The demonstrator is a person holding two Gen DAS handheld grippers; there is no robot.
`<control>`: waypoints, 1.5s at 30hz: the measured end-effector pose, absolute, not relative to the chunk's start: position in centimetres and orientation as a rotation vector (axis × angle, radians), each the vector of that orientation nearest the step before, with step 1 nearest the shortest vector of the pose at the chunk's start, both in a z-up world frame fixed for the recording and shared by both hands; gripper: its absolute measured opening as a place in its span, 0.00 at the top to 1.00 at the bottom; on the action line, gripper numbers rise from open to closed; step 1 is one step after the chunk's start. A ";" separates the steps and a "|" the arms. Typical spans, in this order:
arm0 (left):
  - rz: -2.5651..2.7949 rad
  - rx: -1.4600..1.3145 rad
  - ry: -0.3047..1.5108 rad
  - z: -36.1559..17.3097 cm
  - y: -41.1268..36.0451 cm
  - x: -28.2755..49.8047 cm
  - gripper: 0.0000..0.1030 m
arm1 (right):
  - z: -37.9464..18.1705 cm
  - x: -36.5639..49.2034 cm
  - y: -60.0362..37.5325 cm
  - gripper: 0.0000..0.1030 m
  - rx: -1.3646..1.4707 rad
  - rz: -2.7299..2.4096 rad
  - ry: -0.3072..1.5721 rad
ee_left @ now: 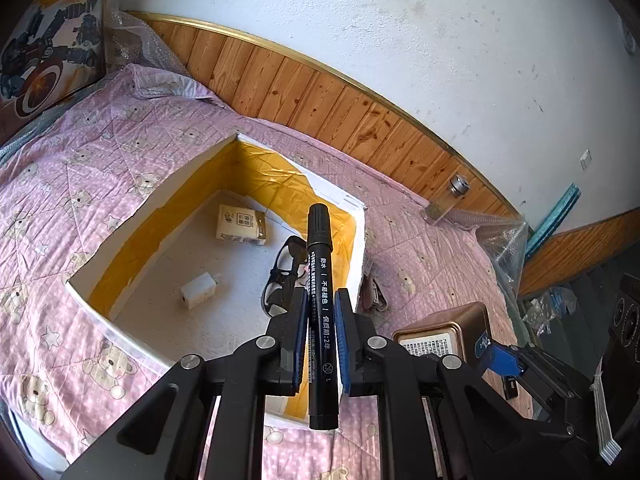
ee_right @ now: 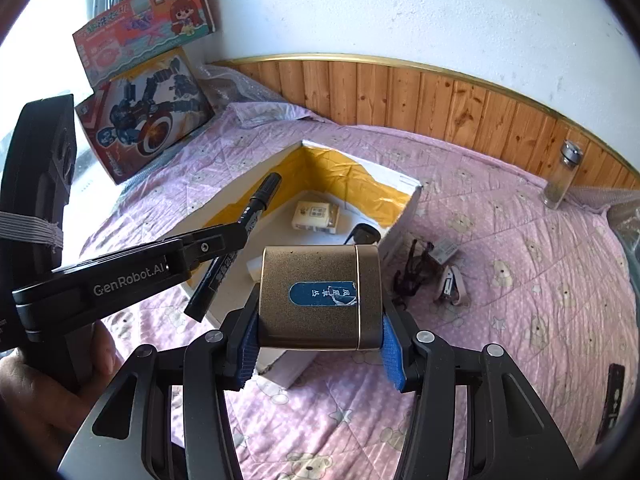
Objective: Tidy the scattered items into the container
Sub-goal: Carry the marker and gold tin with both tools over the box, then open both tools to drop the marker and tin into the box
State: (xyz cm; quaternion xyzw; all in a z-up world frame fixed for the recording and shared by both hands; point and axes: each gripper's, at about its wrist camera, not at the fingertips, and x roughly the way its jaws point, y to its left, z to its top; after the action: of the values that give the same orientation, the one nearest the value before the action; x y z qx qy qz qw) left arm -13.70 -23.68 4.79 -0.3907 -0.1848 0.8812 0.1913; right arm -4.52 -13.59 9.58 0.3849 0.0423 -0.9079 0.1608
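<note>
Two loads hang over my box (ee_left: 100, 248): left gripper (ee_left: 321, 300) clamps a black marker (ee_left: 319, 264) pointing twelve o'clock, right gripper (ee_right: 320, 312) clamps a bronze tin (ee_right: 320, 296).

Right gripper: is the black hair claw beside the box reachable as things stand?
Probably not yet. The hair claw lies uncovered on the quilt, but the right gripper is shut on the bronze tin, so it has no free jaws.
</note>
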 end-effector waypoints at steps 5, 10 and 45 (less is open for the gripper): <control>2.495 -1.106 -0.541 4.9 -25.1 -14.7 0.86 | 9.5 -5.3 -15.2 0.49 1.095 -2.550 0.119; 2.513 -1.131 -0.547 4.7 -26.6 -16.1 0.86 | 9.1 -6.0 -16.3 0.49 1.100 -2.515 0.129; 2.384 -1.468 -0.505 -1.4 -25.6 -19.4 0.86 | 4.1 -21.9 -18.0 0.48 1.365 -2.313 -0.013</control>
State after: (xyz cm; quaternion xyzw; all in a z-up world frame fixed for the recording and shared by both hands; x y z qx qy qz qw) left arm -19.39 -25.57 -1.40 -0.5103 -0.1756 0.8288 0.1480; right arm -21.93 -18.04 4.14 0.4952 -0.0049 -0.8389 0.2261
